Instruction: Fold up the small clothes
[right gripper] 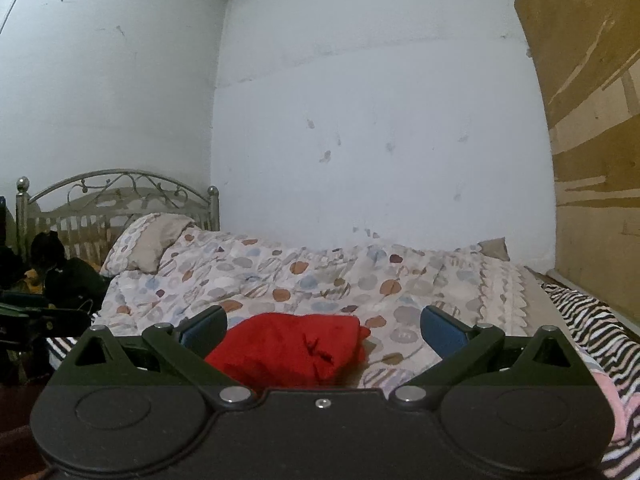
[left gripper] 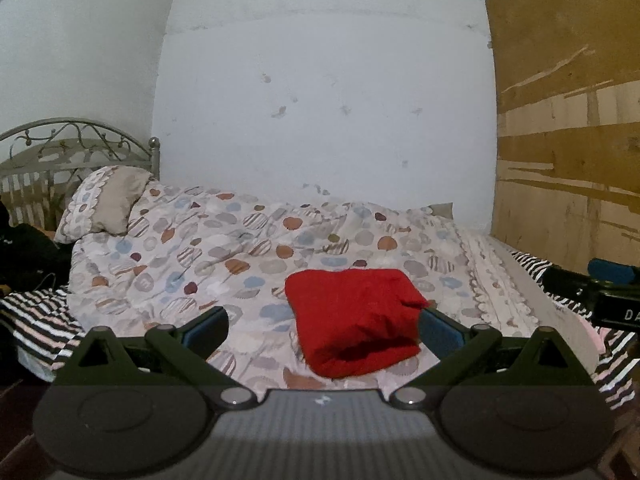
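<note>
both grippers' fingers stand wide apart, clamping nothing; left gripper (left gripper: 322,324) frames the folded red garment (left gripper: 354,322) at lower centre, on the dotted quilt (left gripper: 224,248); right gripper (right gripper: 324,326) hangs over it, garment lower left of centre.

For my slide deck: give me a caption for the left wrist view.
Open left gripper hovers over a folded red garment on a patterned quilt.
</note>
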